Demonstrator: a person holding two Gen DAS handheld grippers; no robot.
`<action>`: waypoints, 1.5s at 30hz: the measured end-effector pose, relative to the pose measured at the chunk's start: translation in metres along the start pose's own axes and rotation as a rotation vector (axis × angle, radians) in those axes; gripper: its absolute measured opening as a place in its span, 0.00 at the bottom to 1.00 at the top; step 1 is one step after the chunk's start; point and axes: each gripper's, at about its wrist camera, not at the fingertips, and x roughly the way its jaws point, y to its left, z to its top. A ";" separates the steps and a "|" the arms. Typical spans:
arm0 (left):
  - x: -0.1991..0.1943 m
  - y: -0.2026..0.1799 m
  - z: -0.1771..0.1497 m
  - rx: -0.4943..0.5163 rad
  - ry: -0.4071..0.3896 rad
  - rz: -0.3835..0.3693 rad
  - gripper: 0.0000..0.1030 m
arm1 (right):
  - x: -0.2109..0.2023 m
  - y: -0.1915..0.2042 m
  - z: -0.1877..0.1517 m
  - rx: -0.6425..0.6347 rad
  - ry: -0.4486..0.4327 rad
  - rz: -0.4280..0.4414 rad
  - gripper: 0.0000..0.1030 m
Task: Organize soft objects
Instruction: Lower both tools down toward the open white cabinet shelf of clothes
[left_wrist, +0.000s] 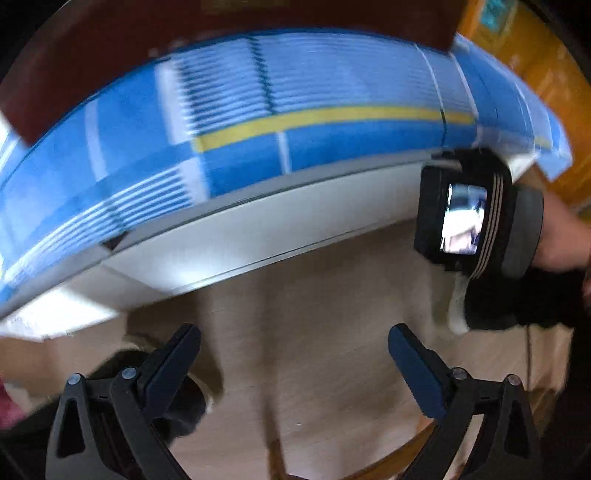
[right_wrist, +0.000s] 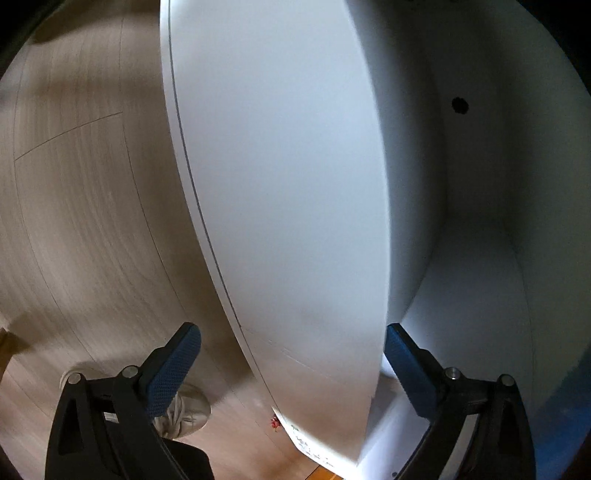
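The left wrist view is blurred by motion. A blue checked sheet (left_wrist: 258, 110) with a yellow stripe covers a bed on a white frame (left_wrist: 258, 229). My left gripper (left_wrist: 295, 365) hangs open above the wooden floor, with nothing between its fingers. The right gripper's body (left_wrist: 461, 214), screen facing me, is held at the bed frame's right end; its fingertips are hidden there. In the right wrist view my right gripper (right_wrist: 291, 365) is open, its fingers either side of a white panel's edge (right_wrist: 295, 221). Beside the panel is a white compartment (right_wrist: 480, 258).
A dark, fur-edged shape (left_wrist: 184, 402) lies on the floor behind the left finger, too blurred to name. A hand (left_wrist: 561, 236) in a dark sleeve (left_wrist: 517, 306) holds the right gripper. A beige shoe (right_wrist: 188, 410) rests on the wooden floor (right_wrist: 74, 221). An orange cabinet (left_wrist: 535, 55) stands far right.
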 end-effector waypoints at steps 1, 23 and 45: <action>0.002 -0.001 -0.001 0.025 -0.004 0.008 0.95 | -0.001 -0.001 0.001 -0.004 -0.003 0.007 0.99; 0.018 0.009 0.005 0.077 -0.032 0.027 1.00 | -0.011 0.018 -0.001 -0.087 0.026 -0.040 1.00; 0.048 0.011 0.033 0.364 -0.095 0.211 1.00 | -0.041 0.032 -0.001 -0.135 -0.086 -0.078 0.79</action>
